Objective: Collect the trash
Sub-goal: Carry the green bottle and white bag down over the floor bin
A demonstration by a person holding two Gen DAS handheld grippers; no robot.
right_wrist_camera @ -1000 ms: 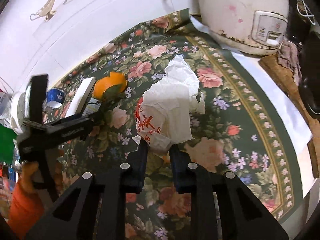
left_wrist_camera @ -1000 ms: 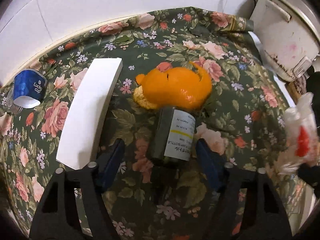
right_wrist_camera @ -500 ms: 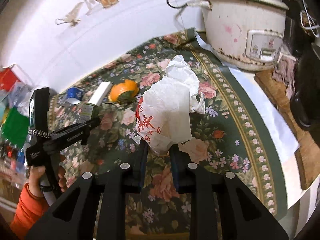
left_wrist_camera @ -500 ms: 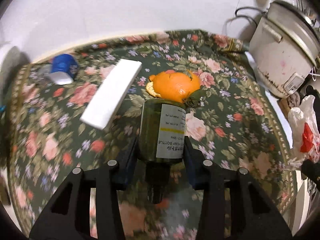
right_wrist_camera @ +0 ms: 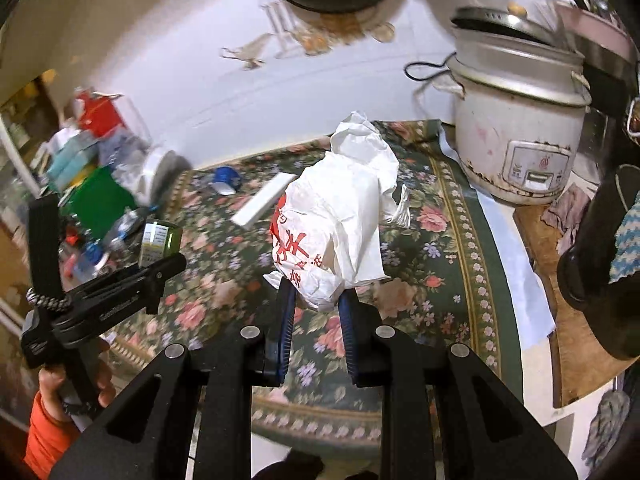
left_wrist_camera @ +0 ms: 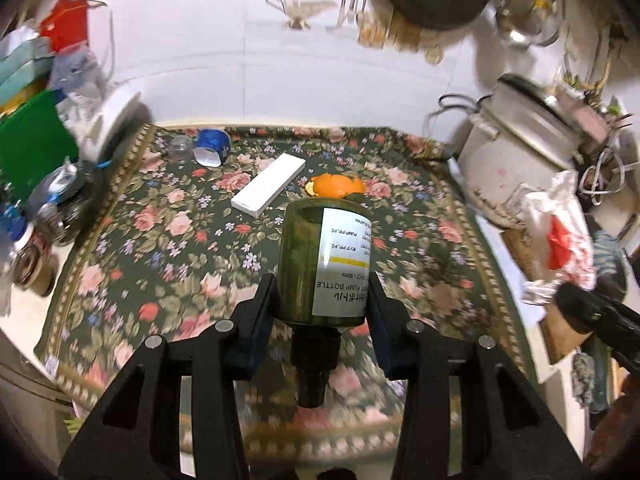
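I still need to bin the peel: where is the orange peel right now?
In the left wrist view the orange peel lies on the floral tablecloth, just right of the white box and beyond the held green bottle.

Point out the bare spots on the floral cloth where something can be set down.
Free: the near half of the floral cloth, in front of the white box and orange peel; also the strip between peel and rice cooker. Crowded: far left corner by the blue cup and the clutter beyond the left edge.
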